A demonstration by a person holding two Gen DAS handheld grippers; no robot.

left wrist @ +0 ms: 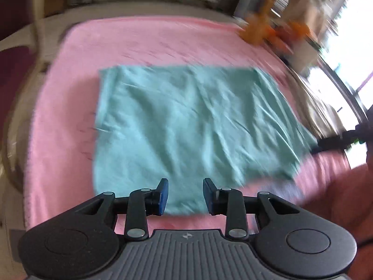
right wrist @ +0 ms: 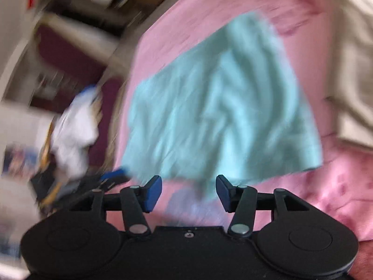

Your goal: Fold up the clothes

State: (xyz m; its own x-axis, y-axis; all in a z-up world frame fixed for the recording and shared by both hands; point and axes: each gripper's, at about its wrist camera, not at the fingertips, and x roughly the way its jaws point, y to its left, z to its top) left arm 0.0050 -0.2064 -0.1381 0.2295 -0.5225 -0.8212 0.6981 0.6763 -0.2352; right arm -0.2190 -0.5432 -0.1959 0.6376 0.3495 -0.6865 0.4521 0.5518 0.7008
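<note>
Teal garment spread flat on pink blanket.
Left gripper and right gripper: tongs apart, holding nothing.

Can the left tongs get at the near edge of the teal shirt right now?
Probably yes. The left tongs are open, holding nothing, right over the near edge of the teal shirt, which lies flat on the pink blanket with nothing between them.

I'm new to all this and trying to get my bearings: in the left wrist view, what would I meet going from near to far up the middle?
Black left gripper with blue pads, open → wrinkled teal folded garment → bare pink blanket → blurred orange objects at the far right edge.
</note>
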